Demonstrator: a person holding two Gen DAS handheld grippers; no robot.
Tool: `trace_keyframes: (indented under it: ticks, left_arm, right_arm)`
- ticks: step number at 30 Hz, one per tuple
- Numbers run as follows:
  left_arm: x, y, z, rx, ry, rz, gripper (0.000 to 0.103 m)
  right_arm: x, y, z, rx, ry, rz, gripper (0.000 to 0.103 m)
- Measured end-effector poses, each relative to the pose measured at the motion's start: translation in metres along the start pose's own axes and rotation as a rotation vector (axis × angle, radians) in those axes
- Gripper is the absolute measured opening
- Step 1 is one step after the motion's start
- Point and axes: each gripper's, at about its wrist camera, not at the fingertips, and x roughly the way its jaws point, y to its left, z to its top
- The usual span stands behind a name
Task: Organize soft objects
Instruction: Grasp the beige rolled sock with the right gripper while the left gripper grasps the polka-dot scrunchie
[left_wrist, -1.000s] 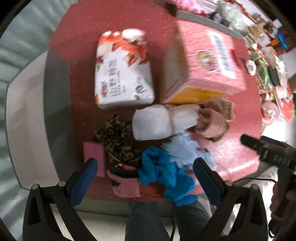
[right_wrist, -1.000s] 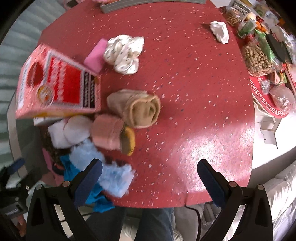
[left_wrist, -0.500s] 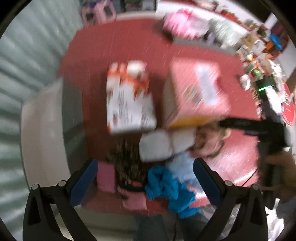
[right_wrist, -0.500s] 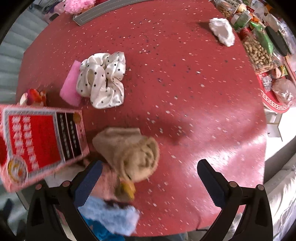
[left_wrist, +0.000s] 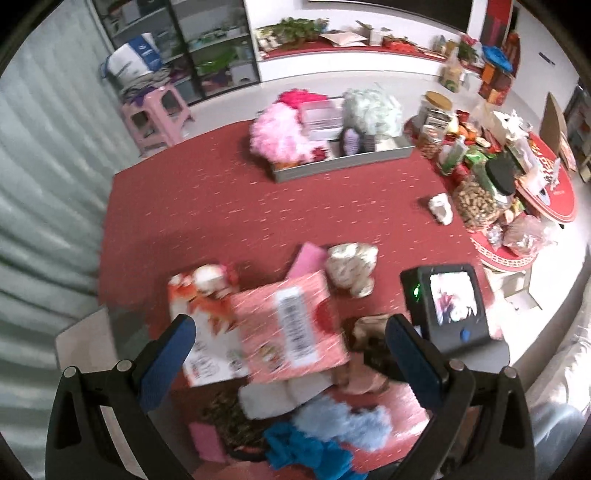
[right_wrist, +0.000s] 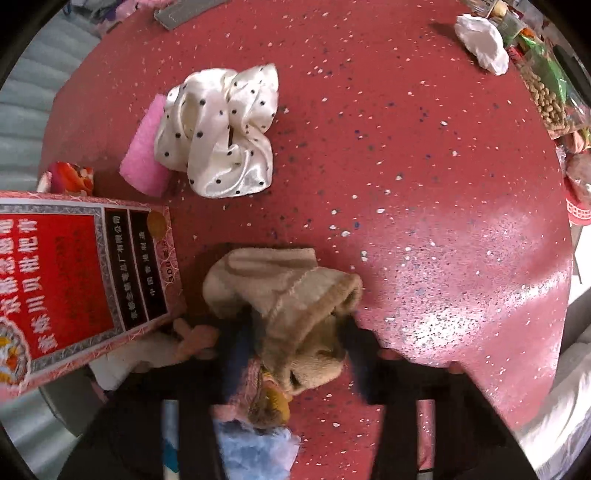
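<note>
The right gripper (right_wrist: 295, 332) was closing around the beige rolled cloth (right_wrist: 291, 295), which lay on the red table (right_wrist: 424, 184) beside the red box (right_wrist: 74, 280); its blurred pads seemed to press it. The left gripper (left_wrist: 291, 354) hung wide and empty above the pile.

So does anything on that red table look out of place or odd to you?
Yes. A stiff red printed box lies tilted across the heap of soft things, partly on a white roll and a tissue pack. It is rigid, so it looks misplaced. The right gripper jaws are closing around a beige rolled towel.
</note>
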Motion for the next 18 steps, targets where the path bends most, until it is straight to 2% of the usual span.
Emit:
trace_keyframes:
  ticks: [4,9,13,14,16,18]
  left_arm:
    - [0.013,-0.038,0.015,0.053,0.0,-0.011,0.103]
    - [0.044,-0.098,0.036,0.147,-0.01,0.049,0.103]
    - [0.087,-0.12,0.053,0.097,0.052,0.068,0.103]
    - [0.1,-0.123,0.056,0.079,0.07,0.082,0.103]
    - [0.123,-0.128,0.06,0.062,0.083,0.126,0.103]
    - [0.15,-0.129,0.064,0.057,0.129,0.177,0.103]
  right_arm:
    - [-0.015,-0.031,-0.013,0.075,-0.029,0.036,0.036]
    - [-0.034,-0.072,-0.036,0.145,-0.057,0.06,0.036]
    - [-0.046,-0.109,-0.054,0.197,-0.078,0.078,0.036]
    - [-0.047,-0.119,-0.044,0.201,-0.08,0.085,0.036]
    - [-0.049,-0.127,-0.05,0.204,-0.08,0.087,0.036]
    - [-0.048,-0.132,-0.05,0.202,-0.075,0.092,0.036]
